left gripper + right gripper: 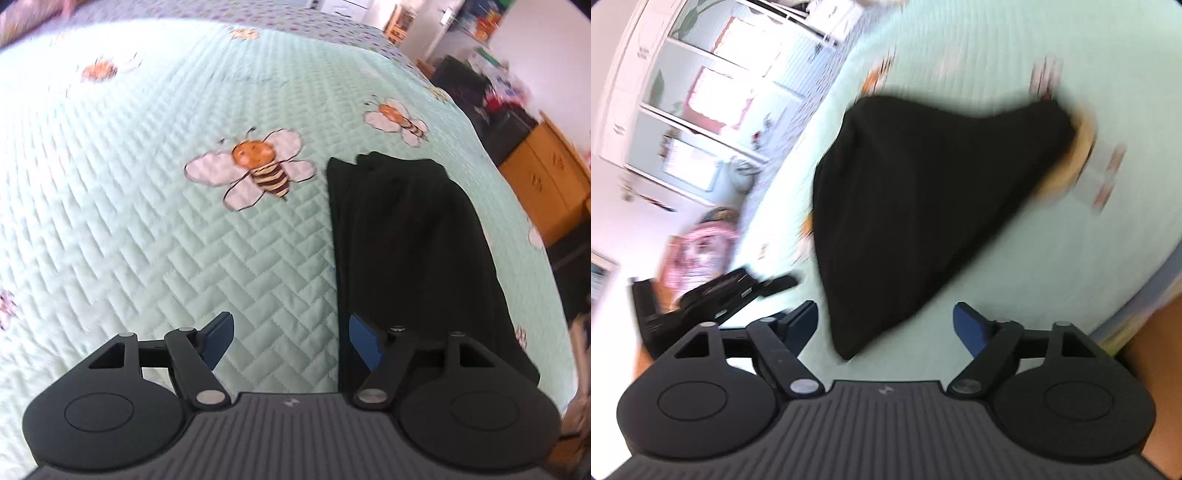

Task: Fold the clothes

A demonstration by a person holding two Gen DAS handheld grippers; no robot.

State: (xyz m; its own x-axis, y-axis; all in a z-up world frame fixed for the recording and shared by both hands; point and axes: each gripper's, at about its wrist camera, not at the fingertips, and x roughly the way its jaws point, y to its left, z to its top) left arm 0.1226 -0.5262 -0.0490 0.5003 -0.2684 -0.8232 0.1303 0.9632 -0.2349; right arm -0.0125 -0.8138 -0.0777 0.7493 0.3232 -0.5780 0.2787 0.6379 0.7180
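A black garment (410, 243) lies folded into a long strip on the mint quilted bedspread (147, 206), right of a large bee print. My left gripper (291, 341) hovers above the quilt beside the strip's near left edge, jaws open and empty; its right blue pad (364, 343) overlaps the cloth's edge in the picture. In the blurred right wrist view the same black garment (923, 206) lies on the bedspread (1071, 258), and my right gripper (886, 326) stands open above its near corner, holding nothing. The left gripper's black body (713, 295) shows at the left.
The bed's right edge drops to a wooden cabinet (546, 184) and dark clutter (476, 96). In the right wrist view white cupboards or windows (701, 103) and a pink patterned thing (698, 254) lie beyond the bed; a wooden surface (1152, 369) shows at lower right.
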